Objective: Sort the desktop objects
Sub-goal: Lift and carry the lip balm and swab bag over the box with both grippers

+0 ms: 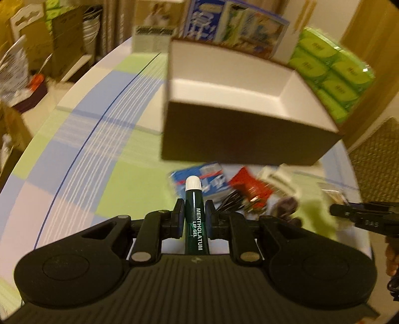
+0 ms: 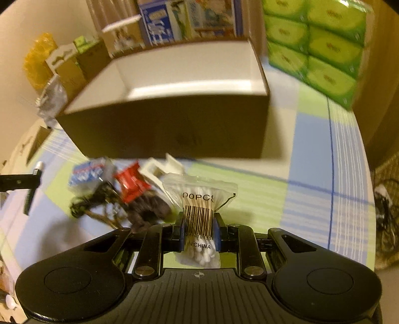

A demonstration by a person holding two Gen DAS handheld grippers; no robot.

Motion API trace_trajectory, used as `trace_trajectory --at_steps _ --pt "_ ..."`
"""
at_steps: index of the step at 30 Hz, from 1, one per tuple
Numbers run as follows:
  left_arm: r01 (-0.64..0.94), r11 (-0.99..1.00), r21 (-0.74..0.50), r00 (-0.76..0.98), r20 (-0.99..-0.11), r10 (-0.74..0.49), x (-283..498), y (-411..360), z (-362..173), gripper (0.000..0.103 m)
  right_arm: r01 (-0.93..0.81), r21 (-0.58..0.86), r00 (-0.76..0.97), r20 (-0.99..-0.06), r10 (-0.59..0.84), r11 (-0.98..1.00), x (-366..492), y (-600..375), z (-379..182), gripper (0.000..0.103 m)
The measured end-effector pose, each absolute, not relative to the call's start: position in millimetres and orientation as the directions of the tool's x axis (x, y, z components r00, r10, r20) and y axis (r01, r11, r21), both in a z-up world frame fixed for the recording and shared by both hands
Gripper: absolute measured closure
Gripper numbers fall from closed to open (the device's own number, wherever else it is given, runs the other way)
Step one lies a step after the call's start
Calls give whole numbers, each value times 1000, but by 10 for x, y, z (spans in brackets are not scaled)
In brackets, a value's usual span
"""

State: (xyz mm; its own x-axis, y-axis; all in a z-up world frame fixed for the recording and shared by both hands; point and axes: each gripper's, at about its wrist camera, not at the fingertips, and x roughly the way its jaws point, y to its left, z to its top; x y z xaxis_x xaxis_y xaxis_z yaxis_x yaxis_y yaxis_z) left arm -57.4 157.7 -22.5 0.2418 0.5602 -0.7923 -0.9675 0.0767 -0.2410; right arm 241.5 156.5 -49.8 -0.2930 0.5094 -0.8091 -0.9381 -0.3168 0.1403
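Note:
My left gripper (image 1: 194, 214) is shut on a dark green Mentholatum lip gel tube (image 1: 195, 219) with a white cap, held above the table. My right gripper (image 2: 198, 225) is shut on a clear bag of cotton swabs (image 2: 199, 199) with a barcode. An open box (image 1: 239, 109), dark outside and white inside, stands ahead of both grippers; it also shows in the right wrist view (image 2: 174, 124). A pile of small objects lies in front of the box: a blue-white packet (image 2: 87, 172), a red packet (image 2: 132, 184), a white plastic piece (image 2: 159, 169), dark cables (image 2: 94, 202).
A checked green and blue tablecloth (image 1: 99, 154) covers the table. Green tissue packs (image 2: 321, 44) stand at the back right. Printed boxes (image 1: 224, 22) stand behind the open box. My right gripper shows at the right edge of the left wrist view (image 1: 349, 211).

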Motion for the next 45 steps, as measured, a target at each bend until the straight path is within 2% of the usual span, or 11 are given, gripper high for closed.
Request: trace_trajectory --at_steps 11,21,27,45 --pt "-933 210 -292 359 -704 613 -228 1960 172 90 -908 148 -366 -737 568 -392 2189 1923 -86 85" --pt "-905 279 -320 425 -659 621 -49 2679 376 90 -891 152 -402 -705 585 -428 1949 2577 111 85" --pt "-907 281 -313 421 -682 598 3 3141 285 90 -896 159 -394 -716 577 -415 1833 3078 69 85" --pt "-933 225 -280 354 -816 456 287 4298 -496 90 -922 146 -303 -850 430 -360 1620 4028 -575 85"
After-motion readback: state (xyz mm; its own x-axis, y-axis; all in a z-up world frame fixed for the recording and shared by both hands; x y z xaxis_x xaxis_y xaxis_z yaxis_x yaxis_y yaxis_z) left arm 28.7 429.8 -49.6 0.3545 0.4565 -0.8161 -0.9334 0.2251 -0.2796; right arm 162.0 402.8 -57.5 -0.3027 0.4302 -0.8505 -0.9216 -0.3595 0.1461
